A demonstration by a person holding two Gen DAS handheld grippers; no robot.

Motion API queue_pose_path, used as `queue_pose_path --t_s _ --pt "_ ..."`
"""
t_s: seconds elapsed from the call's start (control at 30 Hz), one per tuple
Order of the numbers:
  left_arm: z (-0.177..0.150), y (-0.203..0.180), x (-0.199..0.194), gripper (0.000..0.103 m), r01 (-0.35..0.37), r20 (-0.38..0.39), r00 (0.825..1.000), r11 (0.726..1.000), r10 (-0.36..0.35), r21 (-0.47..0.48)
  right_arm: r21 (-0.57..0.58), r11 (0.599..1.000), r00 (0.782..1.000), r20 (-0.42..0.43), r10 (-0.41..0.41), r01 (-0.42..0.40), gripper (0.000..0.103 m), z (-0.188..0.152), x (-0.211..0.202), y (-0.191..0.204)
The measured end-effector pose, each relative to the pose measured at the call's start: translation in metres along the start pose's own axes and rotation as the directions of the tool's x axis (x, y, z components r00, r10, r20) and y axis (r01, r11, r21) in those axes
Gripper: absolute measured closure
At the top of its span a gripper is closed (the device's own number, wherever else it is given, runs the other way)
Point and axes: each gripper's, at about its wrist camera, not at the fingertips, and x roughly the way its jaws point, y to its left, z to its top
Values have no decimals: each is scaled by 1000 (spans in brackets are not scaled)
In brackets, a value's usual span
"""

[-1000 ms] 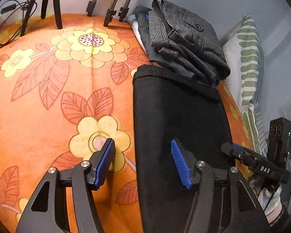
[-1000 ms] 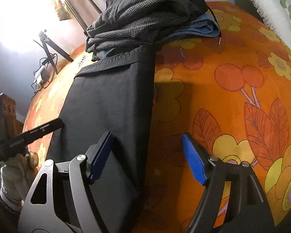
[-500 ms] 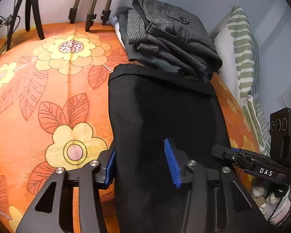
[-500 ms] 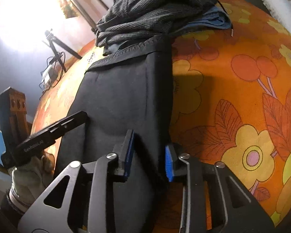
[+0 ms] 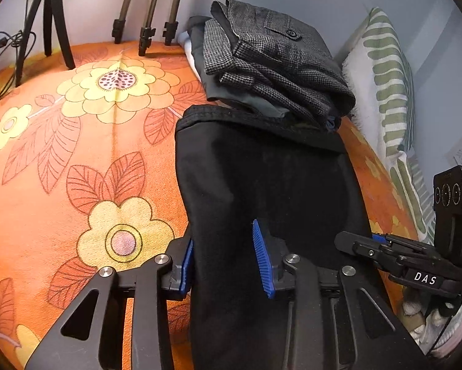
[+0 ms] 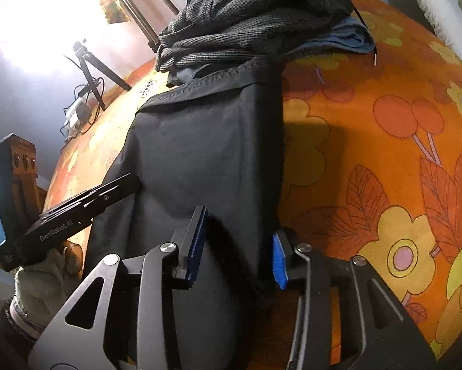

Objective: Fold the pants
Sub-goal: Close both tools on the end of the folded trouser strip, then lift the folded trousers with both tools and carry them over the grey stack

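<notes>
Black pants (image 5: 271, 178) lie lengthwise on the orange flowered bedspread (image 5: 76, 154), waistband at the far end. My left gripper (image 5: 223, 259) is shut on the pants' left edge, with cloth bunched between its blue pads. My right gripper (image 6: 238, 246) is shut on the pants' (image 6: 200, 148) right edge in the same way. Each gripper shows in the other's view: the right one (image 5: 385, 252) at the lower right, the left one (image 6: 85, 206) at the lower left. The near end of the pants is hidden under the grippers.
A stack of folded clothes with grey checked trousers (image 5: 277, 61) on top lies just beyond the waistband. A striped pillow (image 5: 385, 86) leans at the right wall. Tripod legs (image 5: 52, 24) and stand poles (image 5: 147, 9) with cables stand at the far left.
Both grippers moved inward onto the pants' side edges and closed on the cloth; a second ago both were open, straddling the edges. The cloth now bunches up between the pads.
</notes>
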Motion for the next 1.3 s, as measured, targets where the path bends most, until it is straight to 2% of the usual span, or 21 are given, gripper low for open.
queue_pose_path --t_s 0.13,0.23,0.4,0.63,0.83,0.9,1.03,1.17,1.23,1.3 --pt "1 1 -2 71 10 0 1000 1000 -10 -17 27 999 1000 18 20 -20 83 2 -8 -3" --pt "1 -2 -3 73 4 7 1000 1000 -4 -12 6 1000 999 39 28 -28 88 2 -15 2" --pt "1 -9 -8 81 -23 32 999 1000 22 18 -25 1000 998 60 4 -3 90 2 -20 12" --pt "1 -17 -21 91 -27 74 997 998 23 49 -71 997 996 86 -12 18 92 0 -32 23" --pt "1 -28 -37 92 -2 106 994 998 -5 67 -121 992 991 137 -8 25 96 -2 -54 37" --pt "0 -34 -40 92 -17 123 992 995 5 95 -139 990 989 149 -7 28 96 -2 -60 42" --pt "-2 -34 -34 92 -25 114 993 996 15 88 -108 994 993 121 -1 14 96 0 -52 34" --pt "-2 -27 -30 92 -37 106 994 997 29 74 -66 997 996 75 -41 46 88 0 -37 16" --pt "-2 -26 -30 92 -38 107 994 997 31 72 -58 996 996 54 -66 69 71 1 -30 7" --pt "-2 -25 -29 92 -39 103 994 996 31 74 -52 996 996 47 -72 75 60 0 -25 0"
